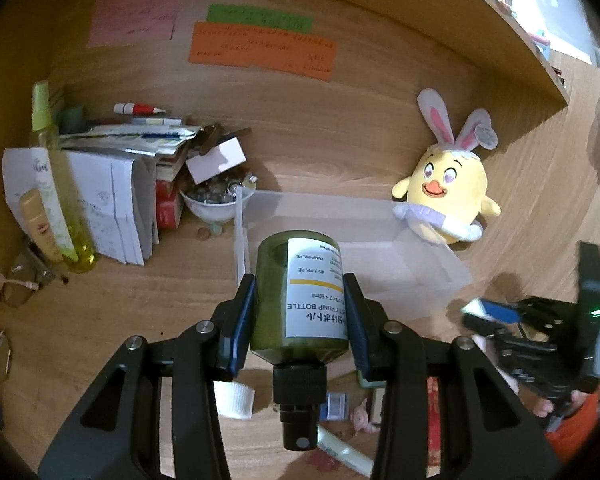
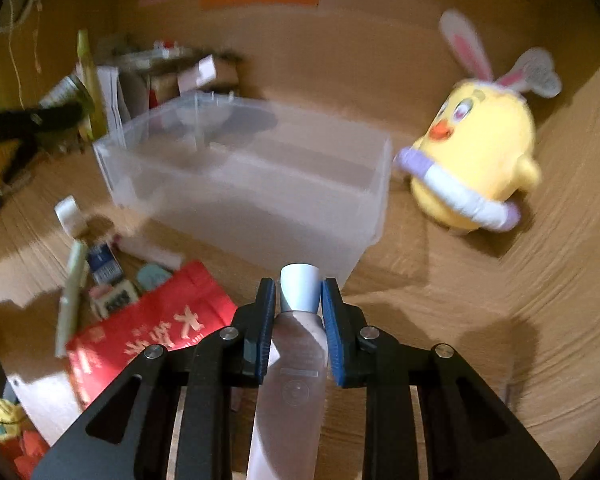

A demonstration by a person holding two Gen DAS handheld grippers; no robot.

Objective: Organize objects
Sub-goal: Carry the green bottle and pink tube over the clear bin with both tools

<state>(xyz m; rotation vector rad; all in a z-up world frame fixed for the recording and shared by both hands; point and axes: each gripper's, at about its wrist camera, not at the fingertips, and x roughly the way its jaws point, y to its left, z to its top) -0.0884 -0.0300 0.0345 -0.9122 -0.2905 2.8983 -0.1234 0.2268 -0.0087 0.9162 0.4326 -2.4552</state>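
My left gripper (image 1: 300, 300) is shut on a dark green pump bottle (image 1: 300, 300) with a white label, held base-forward just in front of the clear plastic bin (image 1: 360, 216). My right gripper (image 2: 299, 300) is shut on a pale pink tube (image 2: 296, 368) with a silver-grey cap, held cap-forward just short of the clear plastic bin's (image 2: 252, 200) near wall. The bin looks empty inside. The right gripper also shows at the right of the left wrist view (image 1: 540, 332), and the left one at the left of the right wrist view (image 2: 28, 124).
A yellow chick plush with bunny ears (image 1: 448, 184) (image 2: 476, 152) stands right of the bin. Papers, a bowl of small items (image 1: 214, 200) and a tall yellow-green spray bottle (image 1: 56, 184) crowd the left. A red packet (image 2: 148, 328), a white cap (image 1: 236, 400) and small items lie near me.
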